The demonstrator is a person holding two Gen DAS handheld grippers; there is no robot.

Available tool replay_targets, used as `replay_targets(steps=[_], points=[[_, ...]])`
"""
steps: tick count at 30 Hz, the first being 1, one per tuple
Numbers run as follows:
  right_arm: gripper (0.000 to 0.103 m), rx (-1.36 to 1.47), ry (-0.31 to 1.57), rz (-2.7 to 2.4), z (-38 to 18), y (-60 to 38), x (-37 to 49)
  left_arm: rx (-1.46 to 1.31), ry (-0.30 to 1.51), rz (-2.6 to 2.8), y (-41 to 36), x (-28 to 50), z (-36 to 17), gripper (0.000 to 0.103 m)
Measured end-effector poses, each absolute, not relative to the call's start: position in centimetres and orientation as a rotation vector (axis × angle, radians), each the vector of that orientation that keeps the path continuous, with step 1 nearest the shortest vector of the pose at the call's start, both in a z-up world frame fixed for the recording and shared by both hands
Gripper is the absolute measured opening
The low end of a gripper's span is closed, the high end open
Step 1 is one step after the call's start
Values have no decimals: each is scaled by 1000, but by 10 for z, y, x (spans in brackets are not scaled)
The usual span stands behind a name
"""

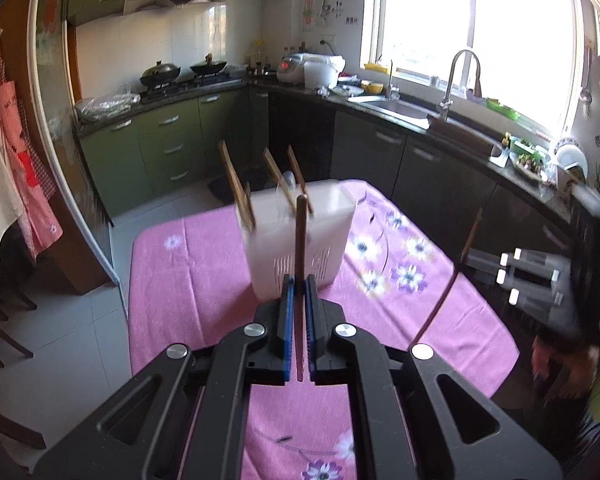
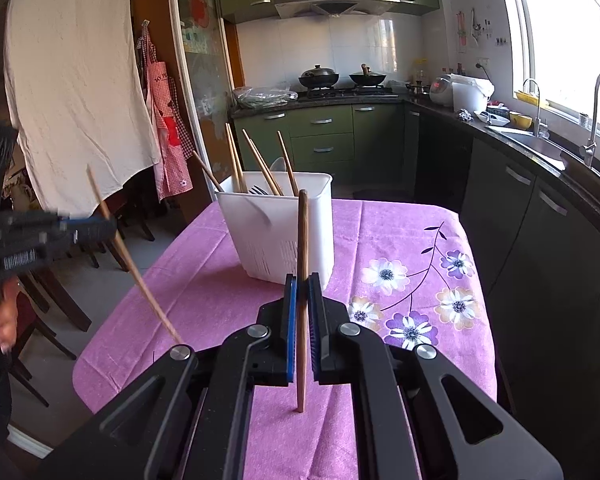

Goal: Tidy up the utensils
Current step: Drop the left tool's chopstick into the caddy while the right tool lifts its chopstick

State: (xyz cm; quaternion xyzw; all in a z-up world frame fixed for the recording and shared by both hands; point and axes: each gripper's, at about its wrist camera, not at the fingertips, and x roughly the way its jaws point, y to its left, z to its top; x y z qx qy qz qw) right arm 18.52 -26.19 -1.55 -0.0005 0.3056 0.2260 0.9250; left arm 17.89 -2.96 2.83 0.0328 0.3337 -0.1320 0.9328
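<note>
A white slotted utensil holder [image 1: 328, 220] [image 2: 260, 232] stands on the pink flowered tablecloth [image 1: 188, 272] [image 2: 204, 288]. Several wooden chopsticks [image 2: 260, 164] and a fork lean inside it. In the left wrist view my left gripper [image 1: 299, 280] is shut on a dark brown chopstick [image 1: 301, 236] that stands upright in front of the holder. The right gripper [image 1: 472, 264] appears blurred at the right with a slanted chopstick [image 1: 444, 300] in it. In the right wrist view my right gripper [image 2: 302, 280] is shut on a brown chopstick [image 2: 303, 236]. At the left edge the left gripper [image 2: 100, 228] holds its pale chopstick [image 2: 136, 272].
Dark cabinets and a counter with a sink [image 1: 396, 108] and tap run along the right. A stove with two woks [image 2: 320, 76] and a rice cooker [image 2: 444, 88] sit at the back. Wooden chairs [image 2: 48, 304], a hanging white cloth and aprons stand left of the table. A hand [image 2: 4, 324] shows at the left edge.
</note>
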Motion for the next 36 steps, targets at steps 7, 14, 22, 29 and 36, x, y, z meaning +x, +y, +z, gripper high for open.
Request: replay_targets(steps=[7, 14, 22, 29, 36], points=[[6, 19, 620, 487, -17, -269, 183, 42, 563, -266, -41, 213, 92, 5], [6, 34, 619, 494, -18, -278, 182, 53, 481, -209, -53, 248, 123, 5], [6, 42, 614, 504, -18, -281, 181, 40, 514, -153, -51, 295, 104, 5], [6, 45, 615, 505, -18, -281, 183, 51, 587, -127, -47, 313, 68, 8], [6, 45, 620, 534, -10, -274, 190, 39, 527, -150, -42, 275, 65, 55]])
